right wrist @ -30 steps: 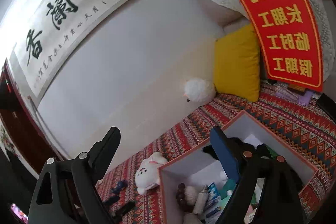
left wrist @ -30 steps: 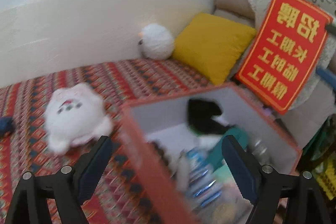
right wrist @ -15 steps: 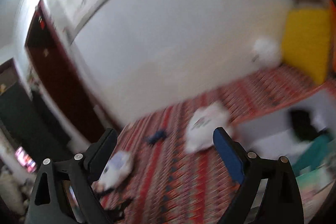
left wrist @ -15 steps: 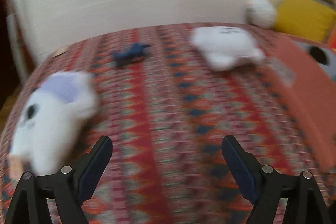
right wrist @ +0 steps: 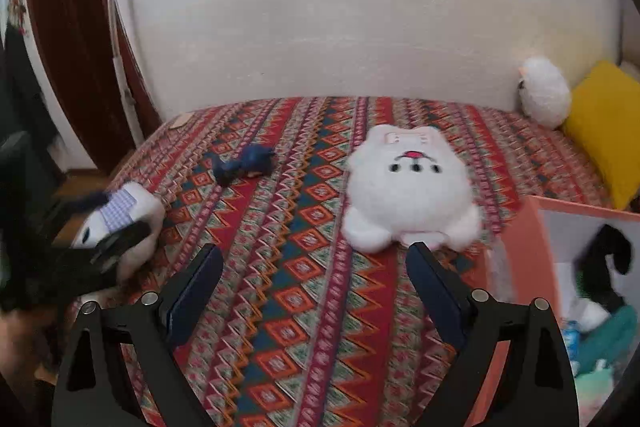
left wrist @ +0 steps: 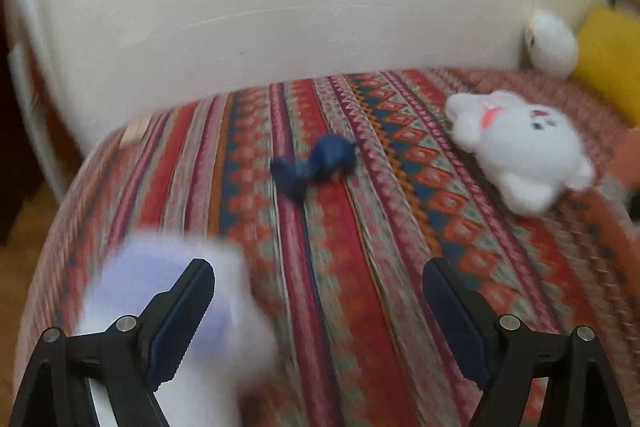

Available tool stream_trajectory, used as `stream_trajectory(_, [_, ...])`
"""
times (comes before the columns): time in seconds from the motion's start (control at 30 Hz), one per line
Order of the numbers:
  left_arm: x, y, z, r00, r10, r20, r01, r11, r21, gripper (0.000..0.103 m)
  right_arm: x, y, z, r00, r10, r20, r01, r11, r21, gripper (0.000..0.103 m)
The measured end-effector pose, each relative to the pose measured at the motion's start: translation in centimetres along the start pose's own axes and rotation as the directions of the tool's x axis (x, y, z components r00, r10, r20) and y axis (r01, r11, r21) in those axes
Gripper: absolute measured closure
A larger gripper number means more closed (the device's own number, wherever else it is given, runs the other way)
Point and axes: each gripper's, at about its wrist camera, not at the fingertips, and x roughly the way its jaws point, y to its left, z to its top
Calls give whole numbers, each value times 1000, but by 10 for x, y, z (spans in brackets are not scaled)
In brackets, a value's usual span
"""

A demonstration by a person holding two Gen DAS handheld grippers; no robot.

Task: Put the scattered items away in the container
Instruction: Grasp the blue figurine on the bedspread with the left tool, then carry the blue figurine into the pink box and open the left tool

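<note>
My left gripper (left wrist: 320, 311) is open just above the bedspread, its left finger in front of a blurred white and lilac plush (left wrist: 160, 291). In the right wrist view the same plush (right wrist: 128, 219) lies near the bed's left edge with the left gripper (right wrist: 104, 251) over it. My right gripper (right wrist: 316, 287) is open and empty, just short of a large white plush animal (right wrist: 408, 195). A small dark blue item (right wrist: 244, 163) lies farther back. The orange box (right wrist: 516, 259) stands at the right and holds several items.
A fluffy white ball toy (right wrist: 544, 91) and a yellow cushion (right wrist: 604, 123) rest against the white wall at the back right. The bed edge drops to a wooden floor (right wrist: 80, 183) on the left, beside a dark red door frame (right wrist: 76, 27).
Both views have swung left, away from the box and toward the plushes on the bedspread. The left gripper has come close to the white and lilac plush. Both grippers stay open.
</note>
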Motion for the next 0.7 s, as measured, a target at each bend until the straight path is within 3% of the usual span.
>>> stream_trajectory(0.13, [79,-10,53,989,111,-102,-88,974,210,14,18,-20,6,996,88,-2,-87,994,72,8])
stream_trajectory(0.33, [205,-43,70,938,222,-267,-86,892,443,14,30,-70,7,999,47,-4,-45,985,164,8])
stream_trajectory(0.37, [218,-44,68,927,231,-294,-84,894,439,14,28,-77,9,999,39,6,-40,983,178,8])
stream_trajectory(0.4, [229,-44,68,920,236,-313,-86,901,425,5,27,-83,10,999,34,14,-36,981,192,8])
stream_trajectory(0.43, [232,-38,72,926,224,-305,-100,922,374,1,25,-87,11,999,29,22,-33,978,205,8])
stream_trajectory(0.47, [234,-32,76,930,202,-306,-101,943,316,4,22,-90,15,999,27,25,-32,976,214,8])
stream_trajectory(0.5, [235,-24,78,930,137,-340,-56,970,236,25,19,-94,15,999,27,34,-34,972,232,8])
stream_trajectory(0.57, [232,-10,79,926,-5,-377,31,998,62,49,11,-99,15,998,36,51,-49,963,264,8])
stream_trajectory(0.7, [208,-20,59,934,-25,-356,47,997,55,49,-10,-98,18,995,58,79,-78,956,282,8])
